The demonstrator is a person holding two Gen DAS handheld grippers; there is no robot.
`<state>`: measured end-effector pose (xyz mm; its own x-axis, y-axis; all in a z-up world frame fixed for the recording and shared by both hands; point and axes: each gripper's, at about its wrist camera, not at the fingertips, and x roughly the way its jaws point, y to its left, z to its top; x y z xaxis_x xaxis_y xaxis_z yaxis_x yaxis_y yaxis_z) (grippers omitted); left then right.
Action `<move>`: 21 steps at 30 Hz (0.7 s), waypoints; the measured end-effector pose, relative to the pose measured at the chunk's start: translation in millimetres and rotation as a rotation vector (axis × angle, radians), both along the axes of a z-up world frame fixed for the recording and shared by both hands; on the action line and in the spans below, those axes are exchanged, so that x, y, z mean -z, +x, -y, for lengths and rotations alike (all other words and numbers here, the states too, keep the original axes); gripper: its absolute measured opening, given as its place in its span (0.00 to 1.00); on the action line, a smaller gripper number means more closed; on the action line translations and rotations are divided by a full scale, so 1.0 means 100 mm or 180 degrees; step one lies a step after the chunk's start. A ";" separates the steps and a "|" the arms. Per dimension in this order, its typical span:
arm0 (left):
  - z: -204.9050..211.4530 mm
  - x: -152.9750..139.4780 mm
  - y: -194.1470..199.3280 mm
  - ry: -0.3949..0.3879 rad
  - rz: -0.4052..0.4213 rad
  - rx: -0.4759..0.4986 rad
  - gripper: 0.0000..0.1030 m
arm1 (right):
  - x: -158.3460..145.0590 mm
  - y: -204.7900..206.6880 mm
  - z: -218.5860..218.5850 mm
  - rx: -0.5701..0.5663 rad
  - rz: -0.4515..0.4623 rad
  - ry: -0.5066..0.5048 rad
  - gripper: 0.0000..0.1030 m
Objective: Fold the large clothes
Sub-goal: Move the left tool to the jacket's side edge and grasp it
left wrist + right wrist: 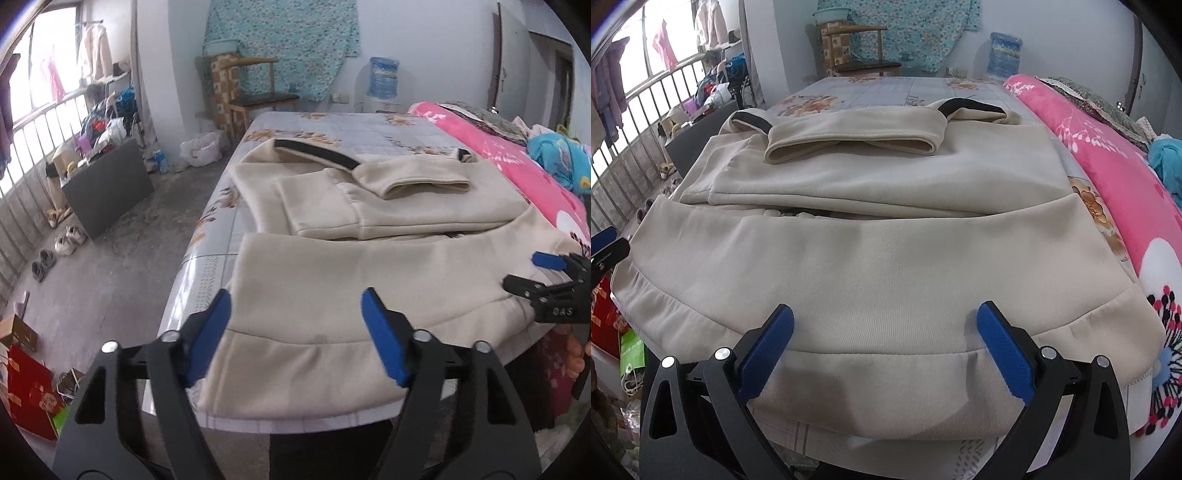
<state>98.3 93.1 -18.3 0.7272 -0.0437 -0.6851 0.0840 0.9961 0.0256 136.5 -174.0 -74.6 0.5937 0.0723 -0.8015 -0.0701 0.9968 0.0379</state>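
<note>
Behind the bed [332,125] stood a wooden chair [258,96] and a water bottle [384,77] against a pale wall. On the bed's near end lay a cream sweatshirt [886,258], its sleeves folded across the chest and its hem hanging just over the edge. The left gripper [295,332] hovered above the hem's left part, fingers [210,332] moderately wide apart, gripping nothing. The right gripper [886,350] hung over the hem's middle, fingers [1001,350] wide, cloth below them, not pinched. A pink blanket [1108,147] lay alongside.
</note>
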 end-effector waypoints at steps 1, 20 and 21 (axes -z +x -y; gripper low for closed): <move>-0.05 0.02 0.05 -0.0040 -0.0034 -0.0025 0.60 | 0.00 0.00 0.00 -0.0001 -0.0004 -0.0004 0.94; -0.56 0.13 0.55 -0.0918 -0.0242 0.0087 0.27 | 0.01 0.03 -0.04 0.0038 -0.0019 -0.0075 0.94; -0.56 0.10 0.51 -0.1012 -0.0197 0.0177 0.27 | 0.01 0.03 -0.04 0.0039 -0.0018 -0.0075 0.94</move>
<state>149.7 149.0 -28.5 0.6752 -0.3012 -0.6734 0.1304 0.9472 -0.2930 139.2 -170.3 -75.8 0.5898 0.0460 -0.8063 -0.0576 0.9982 0.0148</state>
